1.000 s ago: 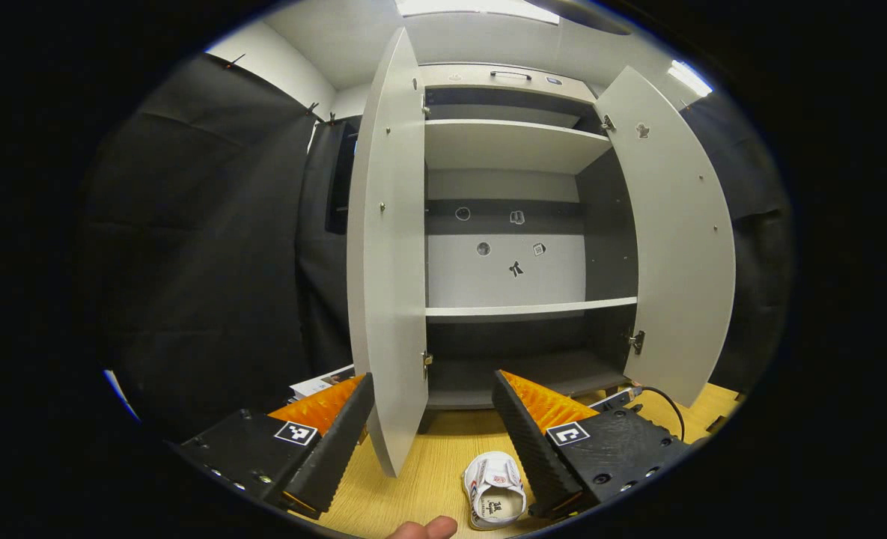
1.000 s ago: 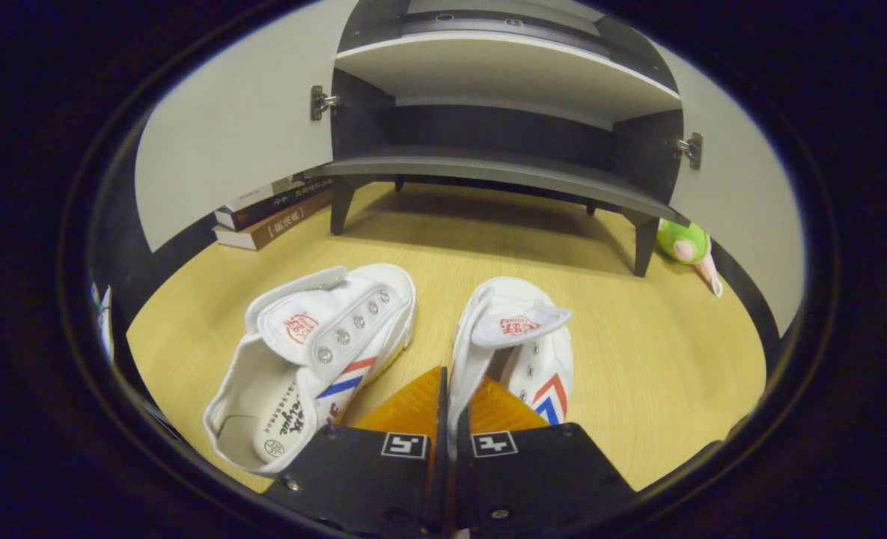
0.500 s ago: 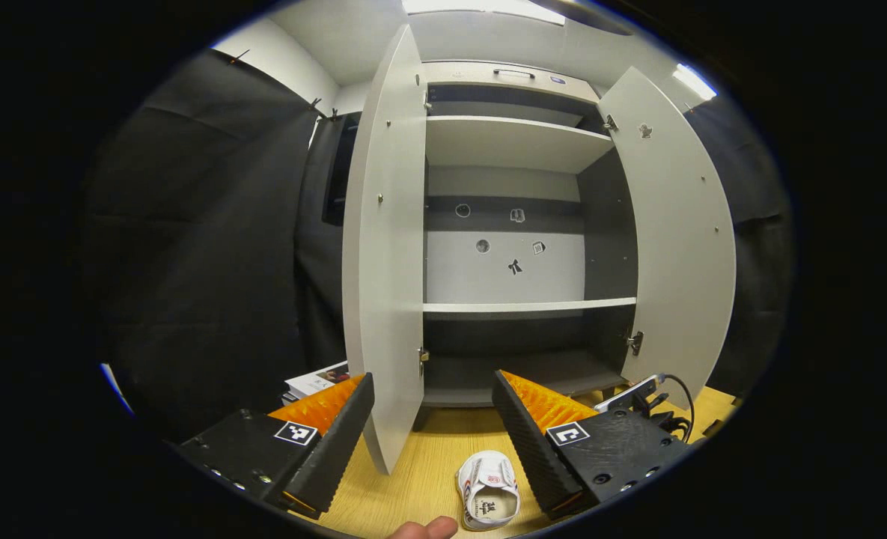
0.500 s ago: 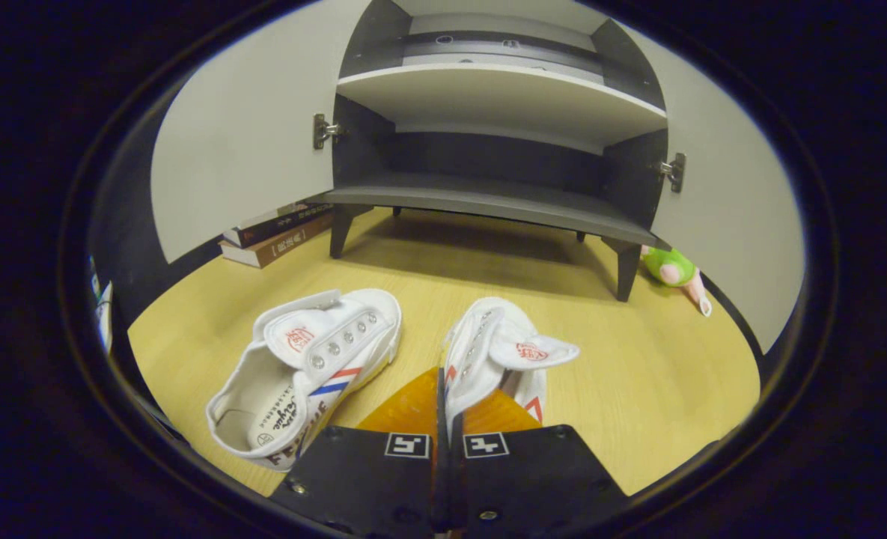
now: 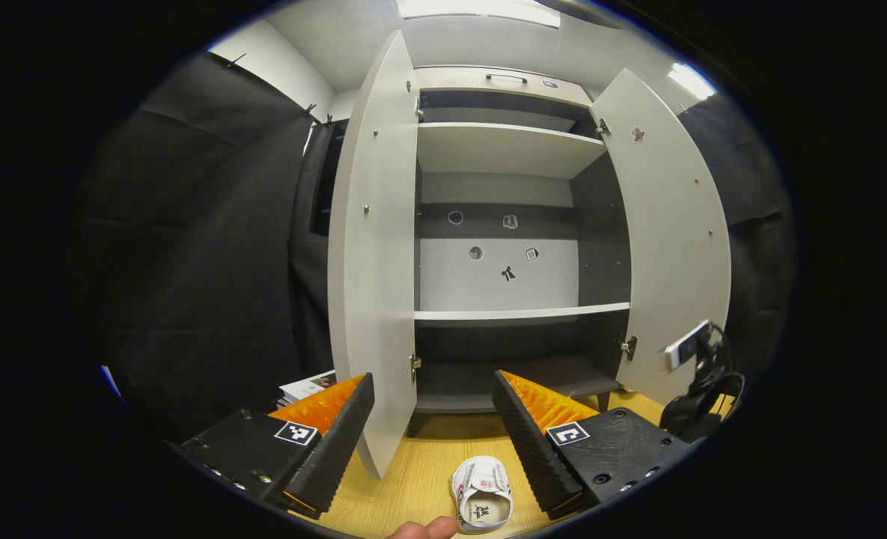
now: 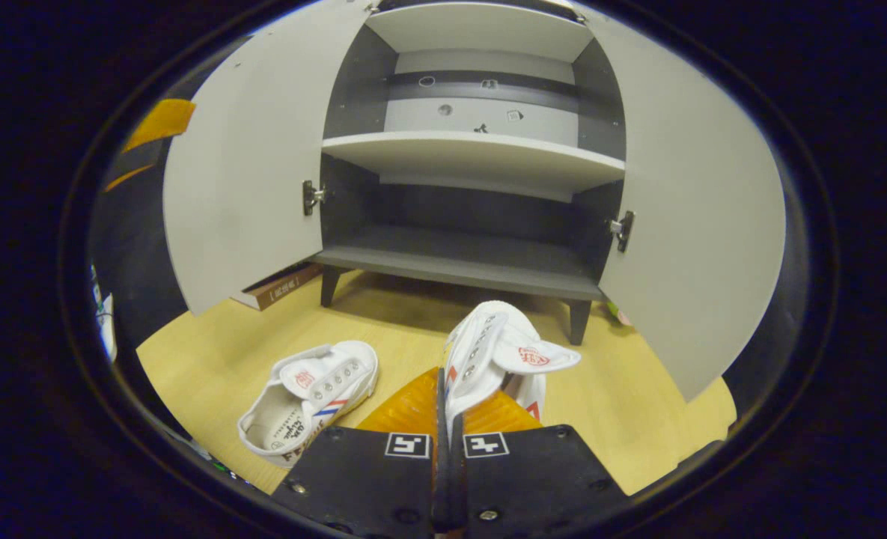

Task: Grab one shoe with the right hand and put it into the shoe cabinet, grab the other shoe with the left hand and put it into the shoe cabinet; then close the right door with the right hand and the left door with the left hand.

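Note:
My right gripper [image 6: 443, 382] is shut on the side wall of a white shoe [image 6: 499, 352] with red and blue stripes, held above the wooden floor in front of the shoe cabinet's dark bottom shelf [image 6: 458, 262]. The other white shoe [image 6: 308, 400] lies on the floor to its left, opening toward me. In the left gripper view the same floor shoe [image 5: 480, 500] sits low between the fingers of my left gripper [image 5: 432, 419], which is open and holds nothing. Both cabinet doors stand open: left door [image 5: 368, 262], right door [image 5: 675, 239]. The right gripper [image 5: 701, 374] appears at the far right.
Books [image 6: 275, 284] lie on the floor behind the left door. A white middle shelf [image 6: 473, 153] spans the cabinet above the bottom shelf. The cabinet stands on short dark legs [image 6: 578, 322]. A person's fingertip [image 5: 424, 530] shows at the lower edge.
My right gripper has risen with its shoe, lifting it off the floor and tilting up toward the cabinet. The other shoe stayed put. The left gripper barely moved.

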A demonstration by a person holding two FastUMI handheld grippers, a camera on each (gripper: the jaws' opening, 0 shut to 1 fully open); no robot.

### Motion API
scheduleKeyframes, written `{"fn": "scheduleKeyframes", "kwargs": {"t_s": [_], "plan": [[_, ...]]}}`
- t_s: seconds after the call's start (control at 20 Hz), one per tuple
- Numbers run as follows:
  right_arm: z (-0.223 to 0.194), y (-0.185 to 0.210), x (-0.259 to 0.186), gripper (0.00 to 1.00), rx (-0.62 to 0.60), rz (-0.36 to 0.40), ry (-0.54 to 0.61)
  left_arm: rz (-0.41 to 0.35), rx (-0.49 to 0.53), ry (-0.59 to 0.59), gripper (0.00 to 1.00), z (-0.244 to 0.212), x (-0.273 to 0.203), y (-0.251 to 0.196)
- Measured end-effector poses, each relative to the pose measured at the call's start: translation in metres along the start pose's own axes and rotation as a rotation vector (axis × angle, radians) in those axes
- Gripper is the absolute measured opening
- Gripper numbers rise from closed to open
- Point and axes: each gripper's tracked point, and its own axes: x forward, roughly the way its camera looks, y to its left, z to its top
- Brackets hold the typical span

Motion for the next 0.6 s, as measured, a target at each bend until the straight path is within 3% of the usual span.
{"fn": "scheduleKeyframes", "kwargs": {"t_s": [0.35, 0.6], "plan": [[0.121, -0.010, -0.027, 0.03, 0.022, 0.015, -0.163, -0.036, 0.006, -0.019, 0.95, 0.005, -0.001, -0.019], [0.217, -0.022, -0.017, 0.03, -0.036, 0.005, -0.273, -0.055, 0.005, -0.028, 0.95, 0.006, 0.002, -0.027]]}}
